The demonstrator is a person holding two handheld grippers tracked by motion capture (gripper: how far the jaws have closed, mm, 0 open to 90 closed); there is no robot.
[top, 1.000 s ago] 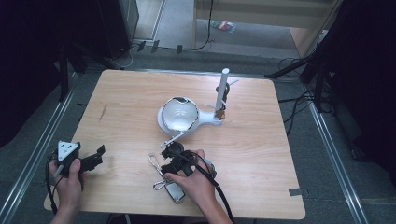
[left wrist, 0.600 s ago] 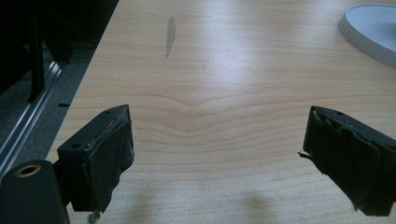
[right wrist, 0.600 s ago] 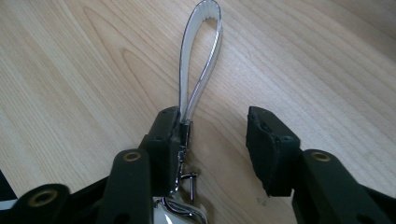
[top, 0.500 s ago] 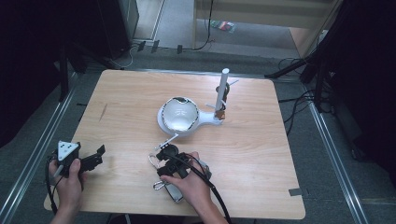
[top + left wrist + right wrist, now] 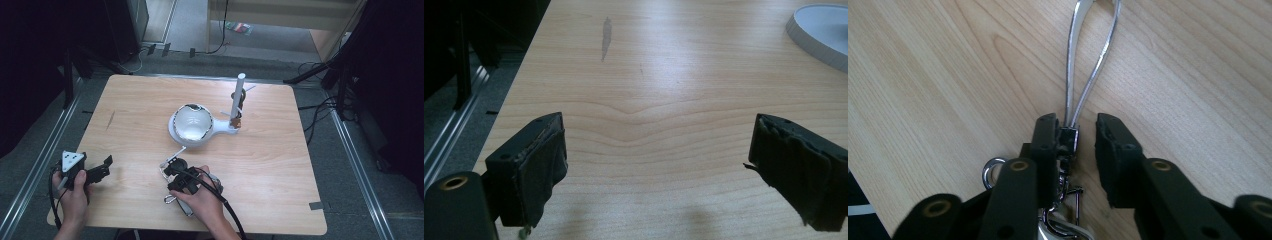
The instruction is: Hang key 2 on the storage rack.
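Note:
A chrome wire loop (image 5: pixel 1069 75) lies on the wooden table (image 5: pixel 280 165), its two arms meeting in a small black block (image 5: pixel 1068 141) with a key ring (image 5: pixel 990 170) behind it. My right gripper (image 5: pixel 1075 125) straddles that block and its jaws have just been closing. The left pad touches the block, while a gap remains at the right pad. In the high view the right gripper (image 5: pixel 172 167) sits at the table's front middle, with the loop's tip (image 5: pixel 176 152) poking out beyond it. My left gripper (image 5: pixel 106 167) rests at the front left, open, with bare wood between its jaws (image 5: pixel 656 165).
A white round dish (image 5: pixel 192 122) on a base with an upright white post (image 5: pixel 239 100) stands mid-table; its rim (image 5: pixel 819 35) shows in the left gripper view. The table's left edge, with a metal rail (image 5: pixel 40 165) beside it, lies close to the left hand.
My right gripper has shifted a little to the left over the metal piece and its jaws have narrowed around the black block. The left hand has stayed put.

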